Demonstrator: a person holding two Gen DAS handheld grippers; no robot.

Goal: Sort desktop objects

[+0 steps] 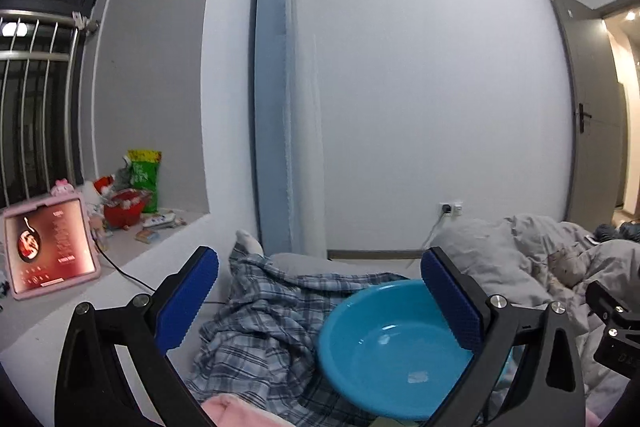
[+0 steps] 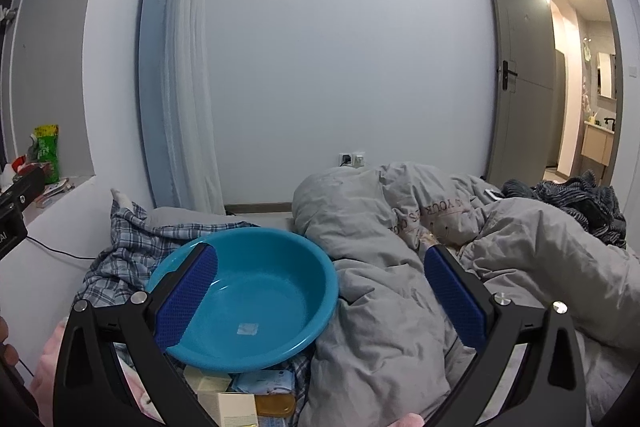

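Resting on a plaid blanket (image 1: 256,331) on the bed, tilted, a blue plastic basin (image 2: 248,295), pressed against a rumpled grey duvet (image 2: 400,267). Hovering over it, left gripper (image 1: 320,311) with jaws spread wide, holding nothing; right gripper (image 2: 320,303) likewise spread, its left pad in front of the basin's rim. Below the basin, small boxes (image 2: 232,403) and a packet (image 2: 268,381). On the window ledge, a lit pink-cased tablet (image 1: 50,247).
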